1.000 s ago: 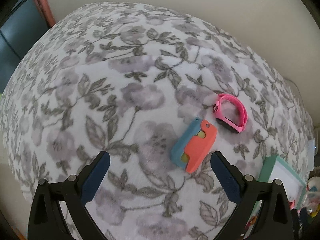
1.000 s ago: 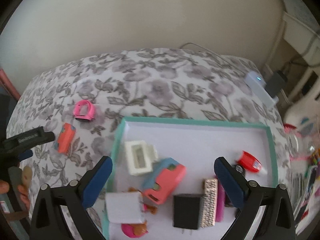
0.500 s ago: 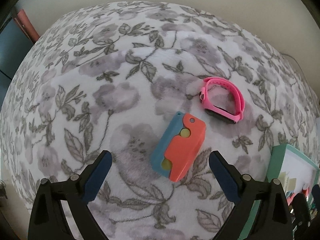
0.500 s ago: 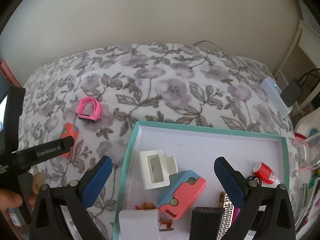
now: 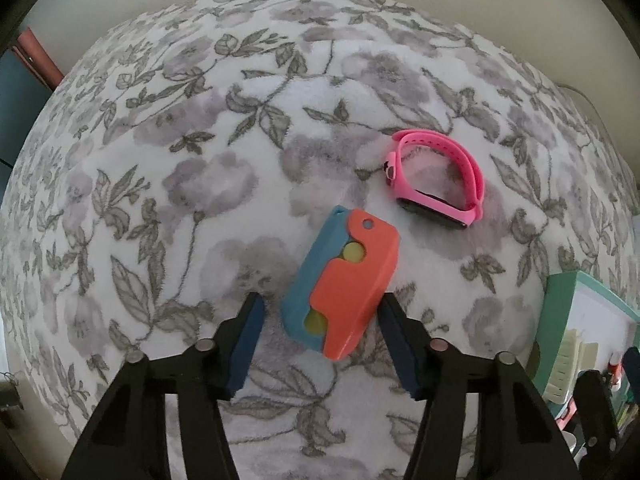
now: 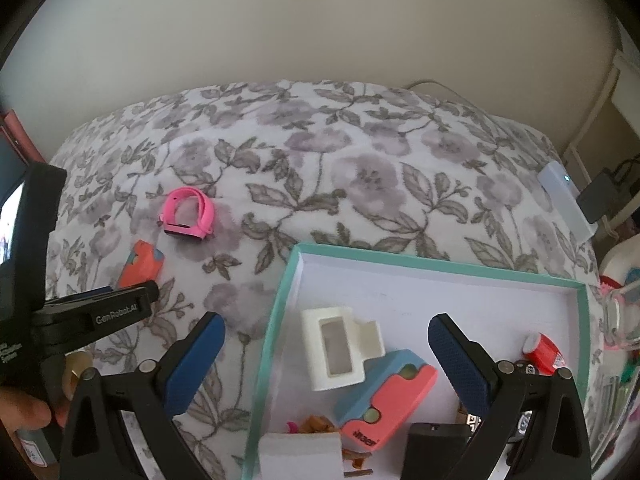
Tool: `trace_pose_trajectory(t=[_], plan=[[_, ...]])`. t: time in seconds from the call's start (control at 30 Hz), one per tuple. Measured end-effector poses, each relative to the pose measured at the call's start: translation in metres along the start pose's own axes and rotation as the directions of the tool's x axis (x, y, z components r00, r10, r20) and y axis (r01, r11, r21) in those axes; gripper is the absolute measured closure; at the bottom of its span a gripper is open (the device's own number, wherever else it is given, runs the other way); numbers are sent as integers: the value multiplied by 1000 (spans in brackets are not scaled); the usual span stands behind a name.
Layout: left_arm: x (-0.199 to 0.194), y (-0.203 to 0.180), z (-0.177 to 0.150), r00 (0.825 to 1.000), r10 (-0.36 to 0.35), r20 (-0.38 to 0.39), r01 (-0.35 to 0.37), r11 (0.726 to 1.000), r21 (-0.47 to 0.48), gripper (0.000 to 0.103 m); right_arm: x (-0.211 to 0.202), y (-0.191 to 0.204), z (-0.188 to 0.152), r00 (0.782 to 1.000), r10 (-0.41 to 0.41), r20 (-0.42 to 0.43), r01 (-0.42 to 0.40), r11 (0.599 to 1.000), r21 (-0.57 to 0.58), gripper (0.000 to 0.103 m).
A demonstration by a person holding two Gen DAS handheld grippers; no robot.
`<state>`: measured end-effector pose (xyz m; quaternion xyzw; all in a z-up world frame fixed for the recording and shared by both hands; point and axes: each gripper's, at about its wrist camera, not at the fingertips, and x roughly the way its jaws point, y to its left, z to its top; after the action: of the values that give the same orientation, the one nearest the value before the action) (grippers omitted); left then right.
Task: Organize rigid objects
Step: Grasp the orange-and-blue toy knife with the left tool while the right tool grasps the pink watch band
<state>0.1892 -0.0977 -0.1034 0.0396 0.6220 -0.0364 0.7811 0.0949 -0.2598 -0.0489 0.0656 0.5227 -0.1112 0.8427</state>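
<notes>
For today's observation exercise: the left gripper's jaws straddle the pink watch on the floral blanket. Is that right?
Not the watch. The left wrist view shows the left gripper closing around the orange-and-blue toy on the floral blanket; the watch lies beyond it, apart.

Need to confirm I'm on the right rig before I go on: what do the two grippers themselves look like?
Both match. The left gripper and right gripper each have two black plastic arms with silver pivot bolts, ending in dark blue textured pads. In the right wrist view, the left unit's black body carries white "GenRobot.AI" lettering. No cables or sleeves are visible.
</notes>
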Motion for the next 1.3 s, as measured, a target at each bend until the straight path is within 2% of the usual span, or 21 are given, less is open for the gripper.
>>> trace_pose_trajectory(t=[0.03, 0.17, 0.43, 0.73, 1.1, 1.3], plan=[[-1, -1, 1, 1000, 1, 4, -1, 1000, 6, 53, 1, 2, 2, 1000, 0, -1, 0, 1000, 0, 0], [2, 2, 16, 999, 28, 14, -28, 1000, 11, 53, 5, 7, 14, 1000, 18, -5, -18, 1000, 4, 0], [4, 39, 37, 999, 41, 13, -40, 996, -82, 53, 18, 31, 41, 999, 47, -14, -48, 999, -18, 0], [6, 81, 57, 994, 110, 18, -105, 979, -177, 53, 41, 68, 62, 992, 120, -25, -121, 993, -18, 0], [18, 130, 56, 992, 128, 18, -119, 958, -261, 53, 80, 112, 71, 990, 127, -69, -131, 990, -60, 1], [20, 136, 58, 990, 137, 19, -127, 959, -252, 53, 98, 125, 71, 990, 106, -96, -114, 990, -86, 15]])
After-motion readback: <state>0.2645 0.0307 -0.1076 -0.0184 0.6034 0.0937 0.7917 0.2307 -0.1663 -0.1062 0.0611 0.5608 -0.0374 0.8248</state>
